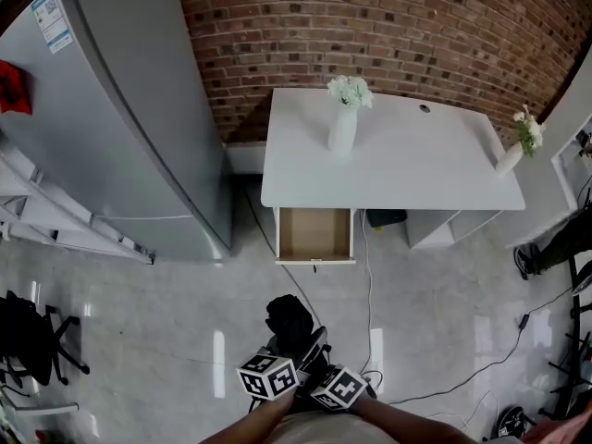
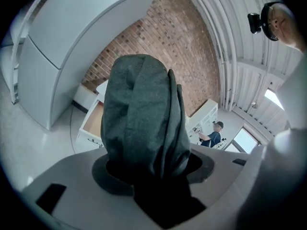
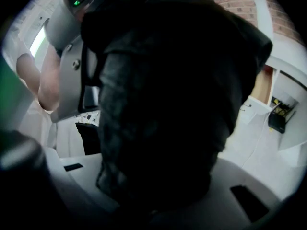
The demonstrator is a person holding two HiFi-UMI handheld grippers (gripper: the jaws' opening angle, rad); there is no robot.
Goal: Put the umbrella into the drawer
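Red brick wall backs a white desk, whose open drawer with a pale wooden inside stands pulled out above the glossy grey floor; a white vase of white flowers stands on the desktop, and a tall grey refrigerator fills the left side. Low in the head view, well short of the desk, the left gripper and the right gripper sit side by side, both clamped on the dark grey folded fabric umbrella; it is held above the floor, well apart from the drawer. In the left gripper view its bunched cloth rises from between the jaws; in the right gripper view the dark fabric fills the gap between the jaws.
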